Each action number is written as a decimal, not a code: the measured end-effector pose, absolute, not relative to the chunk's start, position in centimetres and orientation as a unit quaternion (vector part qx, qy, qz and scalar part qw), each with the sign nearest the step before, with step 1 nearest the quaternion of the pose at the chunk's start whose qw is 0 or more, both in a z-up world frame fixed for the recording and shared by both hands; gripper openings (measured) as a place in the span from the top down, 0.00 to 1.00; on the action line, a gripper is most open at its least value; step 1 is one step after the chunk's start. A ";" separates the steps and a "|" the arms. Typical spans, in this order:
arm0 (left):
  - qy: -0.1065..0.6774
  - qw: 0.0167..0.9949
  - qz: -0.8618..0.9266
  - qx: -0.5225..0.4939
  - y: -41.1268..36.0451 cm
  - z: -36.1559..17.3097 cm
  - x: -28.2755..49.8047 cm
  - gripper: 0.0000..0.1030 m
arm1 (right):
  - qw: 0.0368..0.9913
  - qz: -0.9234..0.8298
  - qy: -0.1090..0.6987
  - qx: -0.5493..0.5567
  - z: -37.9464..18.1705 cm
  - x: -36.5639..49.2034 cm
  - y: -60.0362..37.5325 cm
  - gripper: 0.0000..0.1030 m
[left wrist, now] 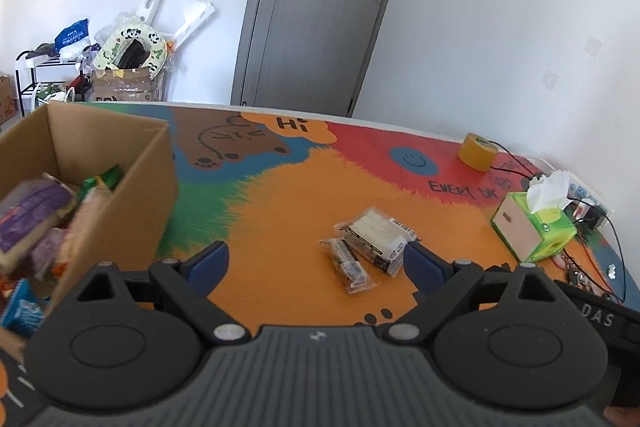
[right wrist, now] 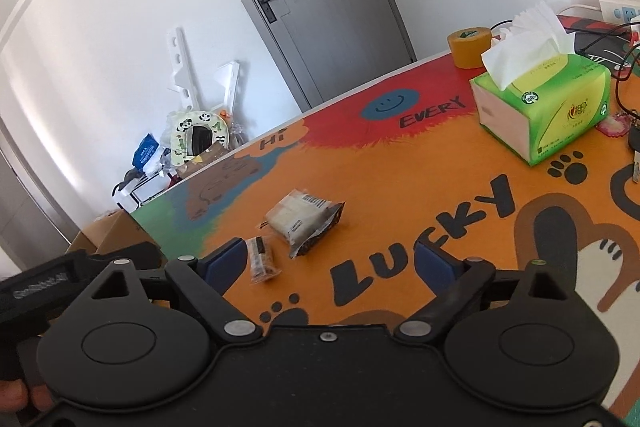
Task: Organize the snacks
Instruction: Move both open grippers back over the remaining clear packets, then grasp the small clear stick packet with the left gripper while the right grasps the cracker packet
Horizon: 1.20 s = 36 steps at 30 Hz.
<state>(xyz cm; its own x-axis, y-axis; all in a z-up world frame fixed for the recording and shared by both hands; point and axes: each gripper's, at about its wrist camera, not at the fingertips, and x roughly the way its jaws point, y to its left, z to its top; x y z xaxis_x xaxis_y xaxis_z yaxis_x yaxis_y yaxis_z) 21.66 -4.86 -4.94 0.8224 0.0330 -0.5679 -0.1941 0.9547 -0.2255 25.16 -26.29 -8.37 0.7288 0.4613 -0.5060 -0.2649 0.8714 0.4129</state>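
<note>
Two wrapped snacks lie on the colourful table mat: a larger clear pack of pale wafers (left wrist: 378,237) (right wrist: 305,221) and a small narrow bar (left wrist: 349,265) (right wrist: 262,259) beside it. A cardboard box (left wrist: 120,163) at the left holds several snack packs. My left gripper (left wrist: 316,263) is open and empty, hovering just short of the two snacks, its right finger near the wafer pack. My right gripper (right wrist: 338,259) is open and empty, above the mat, its left finger beside the small bar.
A green tissue box (left wrist: 534,227) (right wrist: 548,111), a yellow tape roll (left wrist: 478,151) (right wrist: 470,47), cables and a power strip (left wrist: 584,199) sit at the right side of the table. The other gripper's handle (right wrist: 60,279) shows at left. A grey door and floor clutter lie behind.
</note>
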 end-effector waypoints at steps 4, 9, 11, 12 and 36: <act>0.297 0.943 0.060 -0.139 -5.5 -5.7 23.2 0.11 | 0.915 0.207 0.313 0.151 -8.7 26.0 -26.1 0.16; 0.309 0.938 0.059 -0.146 -6.2 -6.8 25.0 0.18 | 0.913 0.208 0.319 0.146 -9.2 27.5 -26.0 0.16; 0.314 0.937 0.057 -0.142 -6.5 -7.3 25.7 0.24 | 0.913 0.209 0.318 0.146 -9.3 28.0 -26.1 0.16; 0.318 0.936 0.057 -0.142 -6.7 -7.6 26.0 0.28 | 0.913 0.210 0.318 0.147 -9.3 28.2 -26.1 0.16; 0.354 0.926 0.071 -0.115 -6.5 -10.9 29.0 0.84 | 0.905 0.229 0.332 0.140 -10.7 31.9 -24.1 0.16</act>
